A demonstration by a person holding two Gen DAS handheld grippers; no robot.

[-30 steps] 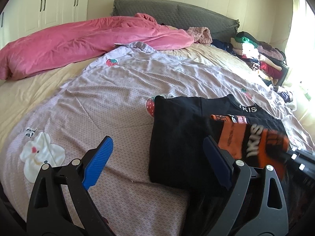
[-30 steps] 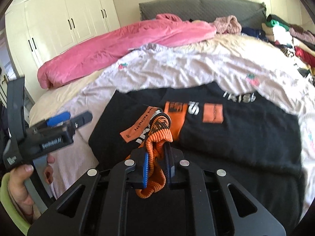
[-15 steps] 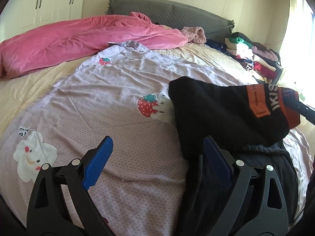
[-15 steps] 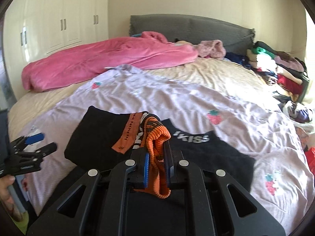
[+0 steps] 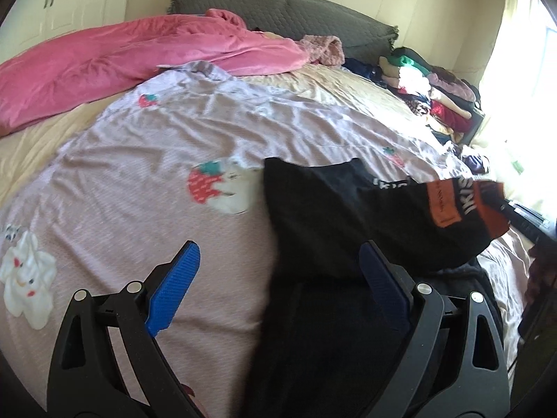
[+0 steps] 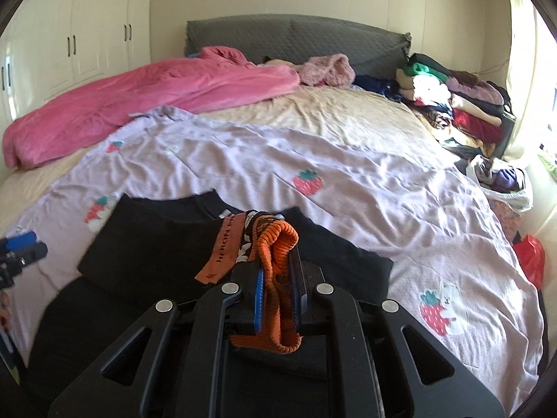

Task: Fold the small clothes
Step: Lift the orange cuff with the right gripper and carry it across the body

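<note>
A black sweater (image 5: 334, 209) with orange cuffs and white lettering lies on the lilac strawberry blanket (image 5: 146, 160). My right gripper (image 6: 276, 292) is shut on its orange ribbed cuff (image 6: 278, 244) and holds the sleeve lifted to the right; the sleeve stretches across the left wrist view to the cuff (image 5: 466, 205). The sweater body shows below it in the right wrist view (image 6: 149, 240). My left gripper (image 5: 278, 285) is open and empty, low over the blanket at the sweater's left edge, and shows small at the left of the right wrist view (image 6: 21, 247).
A pink duvet (image 5: 122, 66) lies across the far left of the bed below a grey headboard (image 6: 292, 38). A pile of folded clothes (image 6: 452, 104) sits at the far right edge. A red bag (image 6: 529, 257) lies off the right side. White wardrobes (image 6: 83, 41) stand at the left.
My right gripper has pulled the orange-cuffed sleeve up and to the right, unfolding it off the sweater body. My left gripper has stayed open and drifted slightly left.
</note>
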